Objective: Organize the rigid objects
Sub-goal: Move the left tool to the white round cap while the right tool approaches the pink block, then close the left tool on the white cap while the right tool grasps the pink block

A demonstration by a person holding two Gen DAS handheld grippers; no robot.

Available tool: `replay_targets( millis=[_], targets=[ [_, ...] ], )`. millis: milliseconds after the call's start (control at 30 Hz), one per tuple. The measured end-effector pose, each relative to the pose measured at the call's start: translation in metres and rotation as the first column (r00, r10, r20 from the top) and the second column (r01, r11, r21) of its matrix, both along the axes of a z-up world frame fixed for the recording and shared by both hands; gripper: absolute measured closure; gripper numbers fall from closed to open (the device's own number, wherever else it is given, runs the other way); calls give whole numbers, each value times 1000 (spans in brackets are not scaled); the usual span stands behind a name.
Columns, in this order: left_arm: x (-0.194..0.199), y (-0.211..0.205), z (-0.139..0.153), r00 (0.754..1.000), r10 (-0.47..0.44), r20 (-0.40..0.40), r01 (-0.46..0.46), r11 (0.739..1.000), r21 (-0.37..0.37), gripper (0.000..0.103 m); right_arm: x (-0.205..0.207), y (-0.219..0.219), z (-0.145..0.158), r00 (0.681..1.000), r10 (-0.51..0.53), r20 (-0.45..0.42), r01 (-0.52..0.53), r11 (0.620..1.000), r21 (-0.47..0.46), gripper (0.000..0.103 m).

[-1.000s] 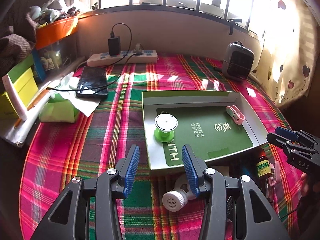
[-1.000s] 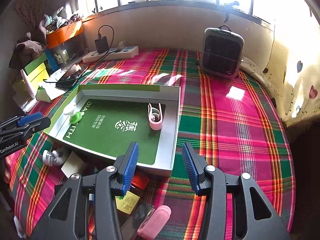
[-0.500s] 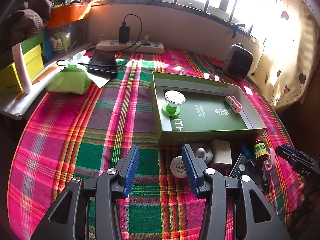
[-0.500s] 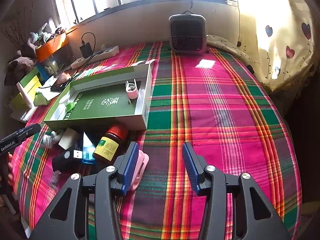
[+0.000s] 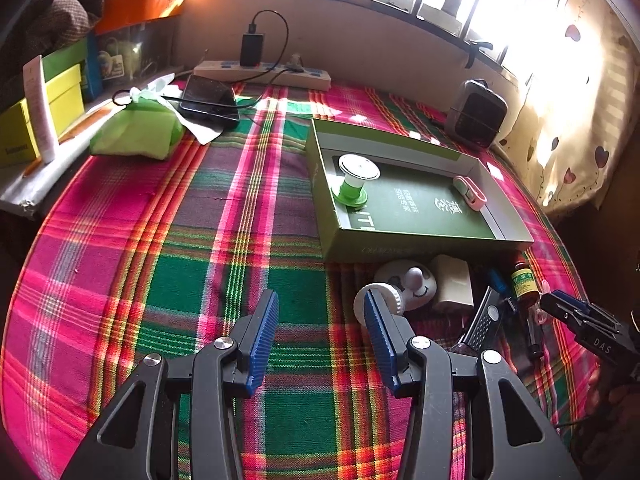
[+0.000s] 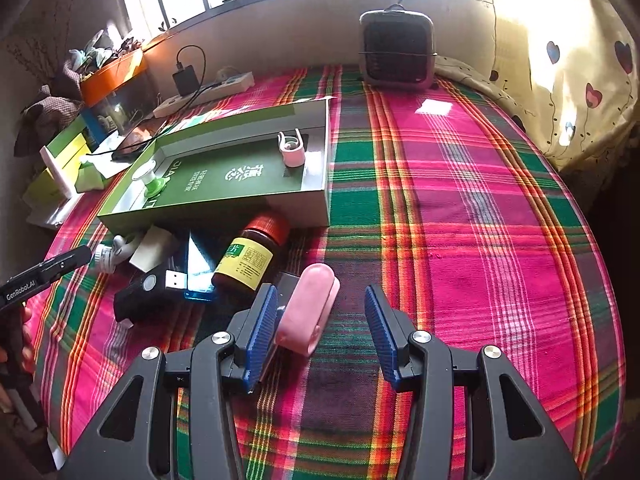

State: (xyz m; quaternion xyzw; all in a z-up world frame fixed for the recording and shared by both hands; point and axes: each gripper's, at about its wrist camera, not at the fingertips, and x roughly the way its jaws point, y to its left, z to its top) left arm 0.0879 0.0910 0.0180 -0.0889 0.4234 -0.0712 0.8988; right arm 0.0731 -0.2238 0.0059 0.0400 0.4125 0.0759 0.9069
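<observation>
right claw (image 6: pixel 320 326) open | pink clip (image 6: pixel 308 312) against its left finger

Black left gripper (image 6: pixel 44 276), left edge of frame: white "GenRobot.AI". Black right gripper (image 5: pixel 592 330), right edge of frame: "DAS". Shallow green cardboard box (image 6: pixel 224 216), dark green floor: partial "DIA", Chinese characters unreadable.

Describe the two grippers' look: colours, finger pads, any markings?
Both match: black plastic bodies with triangular cutouts and silver screw heads. The left gripper and right gripper each carry two ribbed blue pads. Seen from across, the right one reads "DAS" in white; the left one reads "GenRobot.AI". No cables or sleeves visible.
</observation>
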Motion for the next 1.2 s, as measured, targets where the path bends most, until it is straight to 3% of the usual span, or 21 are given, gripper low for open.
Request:
replay_targets(
  millis=[100,200,467,633,767,1200],
  targets=[
    [2,-2,0,1000,-16,-1,16,1000,-6,59,-3,-6,0,1000,-20,1,20,1000,-10,56],
    [4,-5,-1,999,-32,-1,32,999,-12,59,-6,-6,-1,999,-47,-5,46,996,-77,56],
    [4,-6,2,998,-56,3,56,998,-20,59,-1,1,-6,1000,-12,-15,11,996,-87,56],
    [3,-7,3,998,-69,8,69,997,-23,59,0,-17,-6,996,-84,-26,82,995,-62,56],
    [4,-9,3,995,-95,5,95,995,-37,59,1,-24,-9,992,-121,-27,117,986,-117,56],
    [11,-28,-4,989,-142,-32,142,990,2,59,6,-11,-10,999,-44,-8,42,989,-144,56]
  ],
)
